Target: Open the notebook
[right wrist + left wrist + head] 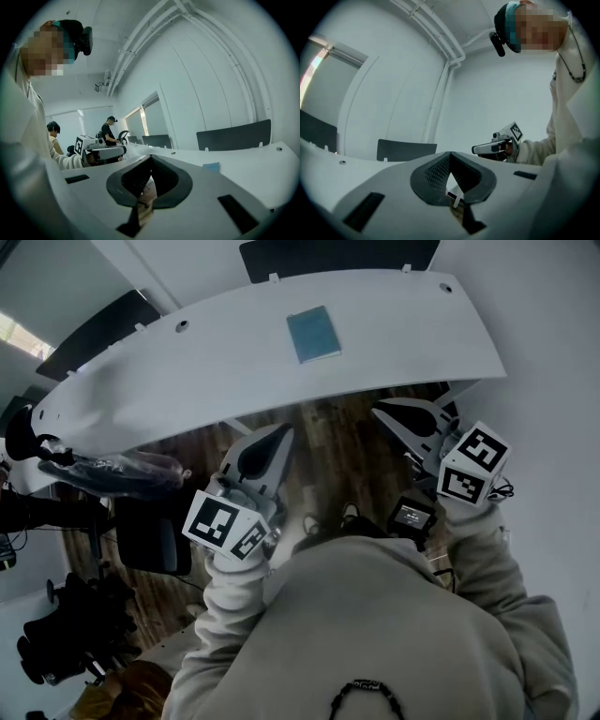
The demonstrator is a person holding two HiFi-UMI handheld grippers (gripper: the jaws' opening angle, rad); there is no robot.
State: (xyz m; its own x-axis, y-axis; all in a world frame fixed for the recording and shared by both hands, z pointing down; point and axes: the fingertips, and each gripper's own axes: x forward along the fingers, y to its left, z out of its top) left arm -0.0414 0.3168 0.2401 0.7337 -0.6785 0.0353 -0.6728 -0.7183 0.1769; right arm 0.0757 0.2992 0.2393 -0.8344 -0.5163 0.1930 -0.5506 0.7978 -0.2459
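Reaching looks to be the step in hand: the left gripper (279,437) and right gripper (384,413) hang at mid-frame below the edge of the white desk (187,381), each with jaws pressed together on nothing. The blue notebook (313,334) lies closed on the desk at upper centre, well apart from both. Next, one gripper must reach the cover's free edge and lift it over.
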